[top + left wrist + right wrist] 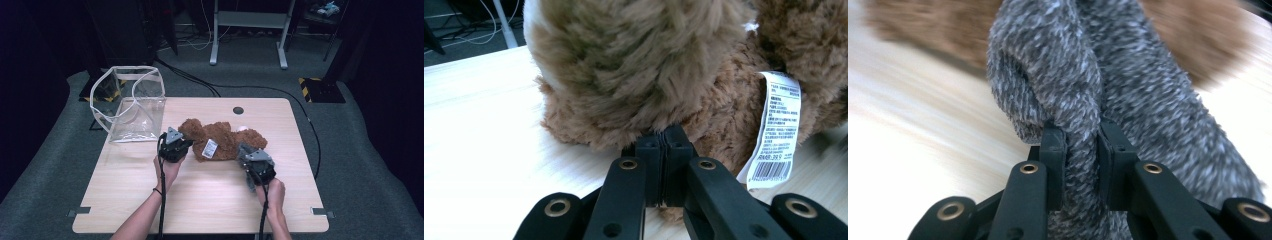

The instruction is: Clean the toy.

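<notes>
Right gripper [1081,145] pinches grey knit cloth [1128,95], apparently carrying it. Left gripper [666,150], jaws pressed together at teddy [644,70] fur, likely nipping tuft to steady it.

The plush bear's white tag [776,131] reads "RMB:39.9".

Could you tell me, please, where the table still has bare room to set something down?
The widest free patch of the table is the near strip, between the forearms and out to both near corners. A smaller patch lies along the far edge, right of the clear bag. The middle is crowded by the teddy bear and both hand-held grippers.
</notes>
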`<act>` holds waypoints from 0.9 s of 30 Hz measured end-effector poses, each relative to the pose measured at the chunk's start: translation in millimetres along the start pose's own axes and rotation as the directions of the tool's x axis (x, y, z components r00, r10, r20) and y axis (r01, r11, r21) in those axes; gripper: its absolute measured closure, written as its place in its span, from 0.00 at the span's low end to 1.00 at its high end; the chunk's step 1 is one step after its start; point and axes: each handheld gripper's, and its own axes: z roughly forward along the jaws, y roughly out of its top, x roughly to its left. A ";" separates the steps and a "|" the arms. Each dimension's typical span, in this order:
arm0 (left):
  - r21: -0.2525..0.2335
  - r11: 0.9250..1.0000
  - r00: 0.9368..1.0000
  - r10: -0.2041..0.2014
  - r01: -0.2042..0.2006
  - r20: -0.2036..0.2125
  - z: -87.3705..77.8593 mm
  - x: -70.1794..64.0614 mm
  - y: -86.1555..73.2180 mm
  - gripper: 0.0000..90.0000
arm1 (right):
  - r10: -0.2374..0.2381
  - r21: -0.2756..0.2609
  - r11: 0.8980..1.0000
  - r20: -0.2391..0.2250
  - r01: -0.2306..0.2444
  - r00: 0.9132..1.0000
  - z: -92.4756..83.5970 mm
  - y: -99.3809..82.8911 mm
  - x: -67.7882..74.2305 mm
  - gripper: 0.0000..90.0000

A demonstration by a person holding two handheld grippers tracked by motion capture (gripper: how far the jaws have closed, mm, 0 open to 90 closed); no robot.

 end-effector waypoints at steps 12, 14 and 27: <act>0.001 1.000 1.000 -0.001 0.001 0.007 1.7 -0.2 -1.8 0.99 | -0.013 -0.061 0.998 -0.126 0.005 0.992 -4.8 9.0 10.1 0.84; 0.003 1.000 1.000 0.001 -0.001 0.008 1.8 0.4 -1.8 0.99 | -0.027 -0.057 0.998 -0.127 0.020 0.991 0.8 15.5 16.7 0.84; 0.009 1.000 1.000 0.001 -0.001 0.017 2.0 2.3 -2.1 0.99 | 0.166 0.004 0.986 0.010 -0.166 0.986 -2.8 -11.0 -65.2 0.84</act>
